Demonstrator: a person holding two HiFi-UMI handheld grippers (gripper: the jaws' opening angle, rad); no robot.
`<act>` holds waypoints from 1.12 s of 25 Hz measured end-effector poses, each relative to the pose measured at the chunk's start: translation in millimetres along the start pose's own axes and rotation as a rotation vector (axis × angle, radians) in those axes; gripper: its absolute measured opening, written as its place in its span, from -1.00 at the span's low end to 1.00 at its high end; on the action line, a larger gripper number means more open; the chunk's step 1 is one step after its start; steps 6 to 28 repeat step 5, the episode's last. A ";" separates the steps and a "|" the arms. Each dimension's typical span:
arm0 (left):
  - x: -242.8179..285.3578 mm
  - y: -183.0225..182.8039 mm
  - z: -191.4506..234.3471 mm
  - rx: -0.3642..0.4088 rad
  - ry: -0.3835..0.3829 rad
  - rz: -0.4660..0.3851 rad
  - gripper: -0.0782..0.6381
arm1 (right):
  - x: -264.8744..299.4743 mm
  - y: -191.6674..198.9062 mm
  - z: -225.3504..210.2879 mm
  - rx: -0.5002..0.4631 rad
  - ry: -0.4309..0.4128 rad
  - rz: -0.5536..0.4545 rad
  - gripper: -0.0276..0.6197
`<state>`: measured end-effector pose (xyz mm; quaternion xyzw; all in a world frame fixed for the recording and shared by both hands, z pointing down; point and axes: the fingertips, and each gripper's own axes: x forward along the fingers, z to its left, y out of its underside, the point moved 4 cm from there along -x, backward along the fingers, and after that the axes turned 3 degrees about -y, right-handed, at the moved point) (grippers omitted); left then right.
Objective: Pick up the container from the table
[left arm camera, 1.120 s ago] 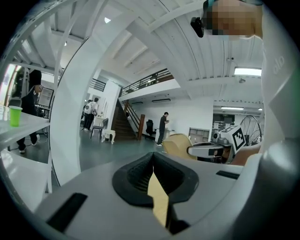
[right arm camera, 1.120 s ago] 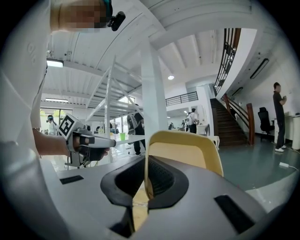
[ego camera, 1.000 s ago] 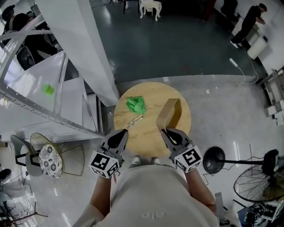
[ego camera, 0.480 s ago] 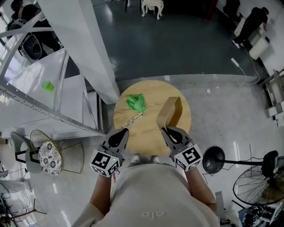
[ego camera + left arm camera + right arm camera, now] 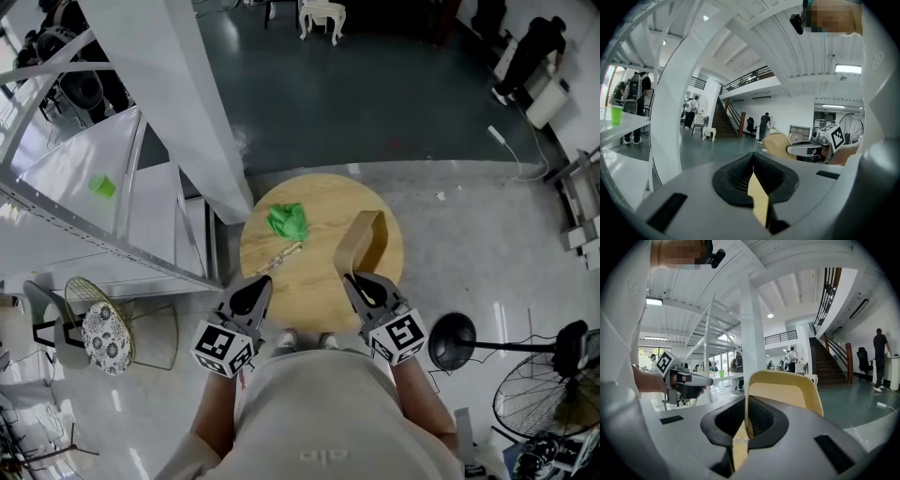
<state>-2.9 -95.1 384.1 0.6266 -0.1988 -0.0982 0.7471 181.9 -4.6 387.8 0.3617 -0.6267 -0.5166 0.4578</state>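
A tan container (image 5: 362, 240) is over the right side of the round wooden table (image 5: 323, 195), tipped on its side. My right gripper (image 5: 354, 278) is shut on its near rim; in the right gripper view the thin yellow wall (image 5: 787, 389) runs between the black pads (image 5: 761, 420). I cannot tell whether the container still touches the table. My left gripper (image 5: 262, 280) hovers at the table's near left edge, shut and holding nothing. In the left gripper view its jaws (image 5: 753, 172) meet, with the container (image 5: 776, 144) and right gripper (image 5: 811, 149) off to the right.
A green cloth (image 5: 287, 220) and a small utensil (image 5: 282, 254) lie on the table's left half. A white slanted beam (image 5: 187, 103) and metal frame crowd the table's left. A black round stand base (image 5: 452, 339) and a fan (image 5: 544, 384) are on the floor to the right.
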 end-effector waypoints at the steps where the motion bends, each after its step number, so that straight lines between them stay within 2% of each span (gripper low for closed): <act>1: 0.1 0.0 -0.2 0.000 0.000 0.001 -0.73 | -0.5 0.7 -0.5 0.001 0.002 0.003 -0.80; 28: 0.2 1.2 -1.3 -0.002 0.000 0.003 -0.73 | -1.9 2.2 -2.0 0.004 0.009 0.005 -0.80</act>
